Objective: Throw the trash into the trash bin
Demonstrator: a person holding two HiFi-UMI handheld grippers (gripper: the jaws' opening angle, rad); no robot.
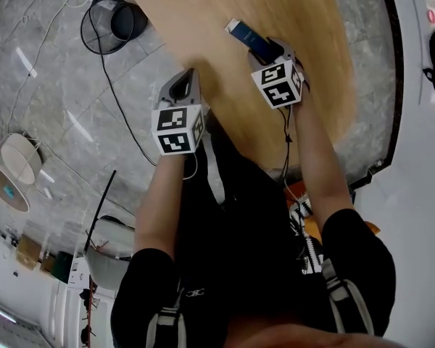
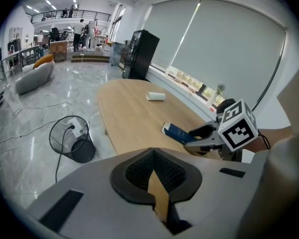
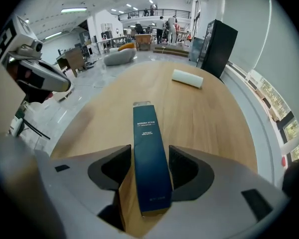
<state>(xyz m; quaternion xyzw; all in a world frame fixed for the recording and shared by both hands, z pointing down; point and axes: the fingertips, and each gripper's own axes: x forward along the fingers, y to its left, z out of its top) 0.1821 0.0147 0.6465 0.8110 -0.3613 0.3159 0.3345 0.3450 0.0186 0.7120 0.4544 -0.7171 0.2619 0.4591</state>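
One blue box [image 1: 248,38] lies on the wooden surface [image 1: 203,20] in the head view, well apart from the wire trash bin [image 1: 112,24] on the floor. Left gripper view: the left claw [image 2: 157,183] is clenched on nothing. Right gripper view: the right claw [image 3: 147,171] stands released, jaws either side of the box, not pressing. By my reading, grasping, carrying and dropping all remain.

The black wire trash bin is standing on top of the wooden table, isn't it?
No. The black wire trash bin is standing on the grey floor beside the wooden table, not on top of it. The left gripper view shows this.
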